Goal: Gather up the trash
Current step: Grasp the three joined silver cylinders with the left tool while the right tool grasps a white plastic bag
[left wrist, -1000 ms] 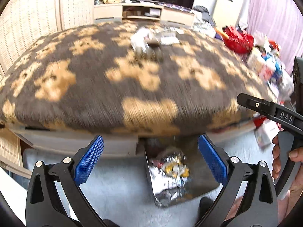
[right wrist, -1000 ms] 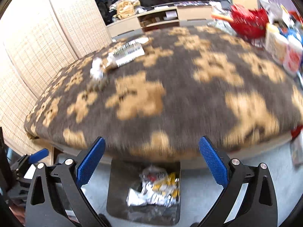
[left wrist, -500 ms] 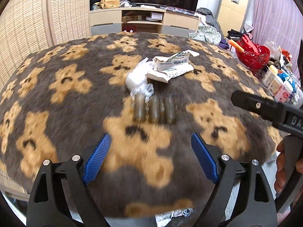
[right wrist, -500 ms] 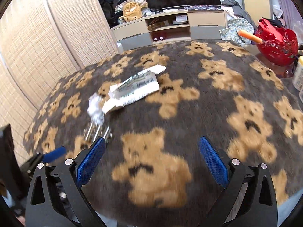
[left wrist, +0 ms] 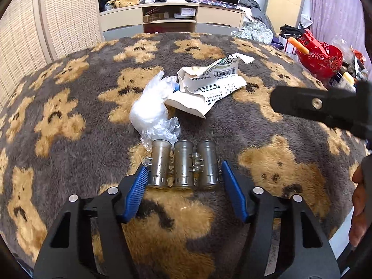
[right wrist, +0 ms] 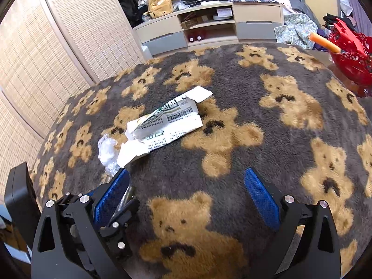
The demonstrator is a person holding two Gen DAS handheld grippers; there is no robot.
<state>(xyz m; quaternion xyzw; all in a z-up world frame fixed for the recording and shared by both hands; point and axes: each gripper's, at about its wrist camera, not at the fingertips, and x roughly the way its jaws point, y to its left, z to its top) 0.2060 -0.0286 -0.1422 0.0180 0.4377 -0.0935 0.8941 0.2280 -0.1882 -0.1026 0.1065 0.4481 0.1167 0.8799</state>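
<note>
Straddling three small joined plastic bottles [left wrist: 183,165] lying on the bear-patterned blanket [left wrist: 69,121], the left tool [left wrist: 183,186] is spread wide, pads just beside the outer two. They look light, stiff, slippery; squeeze across the row. At twelve o'clock: one crumpled plastic wrap [left wrist: 151,109], one torn carton [left wrist: 209,86]. The right tool [right wrist: 186,195] hangs released, empty.

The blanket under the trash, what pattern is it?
Tan teddy bears on dark grey-brown blanket, clearest in right wrist view.

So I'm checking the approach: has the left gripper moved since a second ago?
Yes. The left gripper has come forward over the bear blanket and now brackets the three joined tubes, jaws open.
</note>
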